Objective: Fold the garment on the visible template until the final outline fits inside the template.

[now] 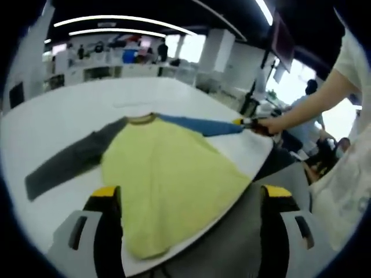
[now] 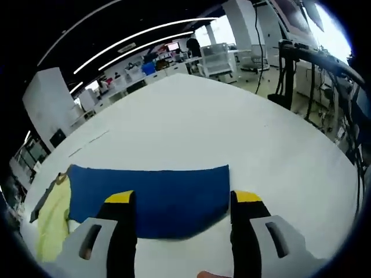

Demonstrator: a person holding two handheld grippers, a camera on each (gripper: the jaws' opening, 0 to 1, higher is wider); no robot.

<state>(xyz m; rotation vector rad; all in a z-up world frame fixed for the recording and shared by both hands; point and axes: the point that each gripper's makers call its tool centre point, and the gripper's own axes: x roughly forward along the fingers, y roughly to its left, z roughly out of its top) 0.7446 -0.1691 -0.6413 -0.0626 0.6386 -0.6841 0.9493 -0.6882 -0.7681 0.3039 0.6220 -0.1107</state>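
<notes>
A long-sleeved shirt lies flat on the white table (image 1: 69, 110). Its body is yellow (image 1: 168, 174), with a grey sleeve (image 1: 69, 162) stretched to the left and a blue sleeve (image 1: 203, 125) to the right. My left gripper (image 1: 191, 194) hovers open over the hem at the table's near edge, its jaws wide apart. In the left gripper view my right gripper (image 1: 250, 122) sits at the blue cuff. In the right gripper view my right gripper (image 2: 183, 200) is open, and the blue sleeve (image 2: 156, 197) lies flat between its jaws.
The table's rounded edge (image 1: 255, 168) runs close beside the shirt, with grey floor (image 1: 232, 243) below. A person's arm (image 1: 313, 101) reaches in from the right. Other people sit beyond it (image 1: 316, 156). Faint marks (image 1: 130, 105) show on the table past the collar.
</notes>
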